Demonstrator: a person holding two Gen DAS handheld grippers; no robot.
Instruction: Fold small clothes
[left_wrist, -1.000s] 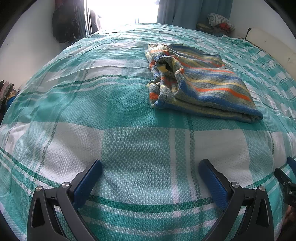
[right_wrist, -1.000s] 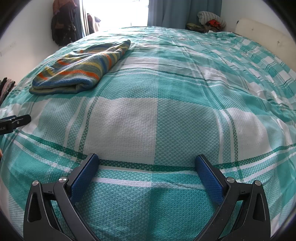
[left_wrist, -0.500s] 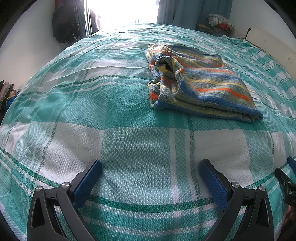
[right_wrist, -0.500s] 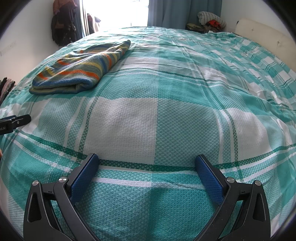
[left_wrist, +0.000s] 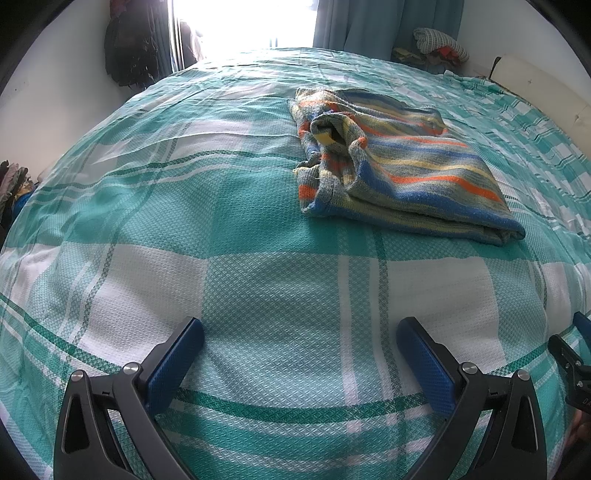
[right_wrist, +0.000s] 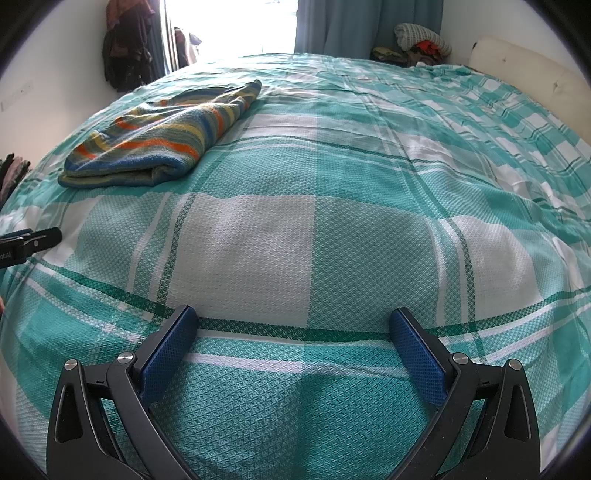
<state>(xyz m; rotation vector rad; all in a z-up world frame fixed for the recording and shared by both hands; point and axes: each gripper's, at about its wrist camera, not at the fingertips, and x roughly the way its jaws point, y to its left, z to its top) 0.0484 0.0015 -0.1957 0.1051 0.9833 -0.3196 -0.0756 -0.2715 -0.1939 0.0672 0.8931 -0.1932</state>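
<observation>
A striped garment (left_wrist: 399, 173) in blue, orange, yellow and grey lies folded on the bed, ahead and to the right in the left wrist view. The same striped garment (right_wrist: 162, 140) sits far left in the right wrist view. My left gripper (left_wrist: 300, 330) hovers open over the bedspread, well short of the garment, with nothing between its blue fingers. My right gripper (right_wrist: 293, 319) is open too, above bare bedspread to the garment's right. Its tip (left_wrist: 576, 365) shows at the right edge of the left wrist view.
A teal and white checked bedspread (right_wrist: 369, 184) covers the whole bed. Curtains (right_wrist: 347, 26) and a bright window stand behind it. Piled clothes (right_wrist: 421, 42) lie at the far right corner, dark clothes (left_wrist: 129, 48) hang on the left wall, and a pale headboard (right_wrist: 524, 70) is at right.
</observation>
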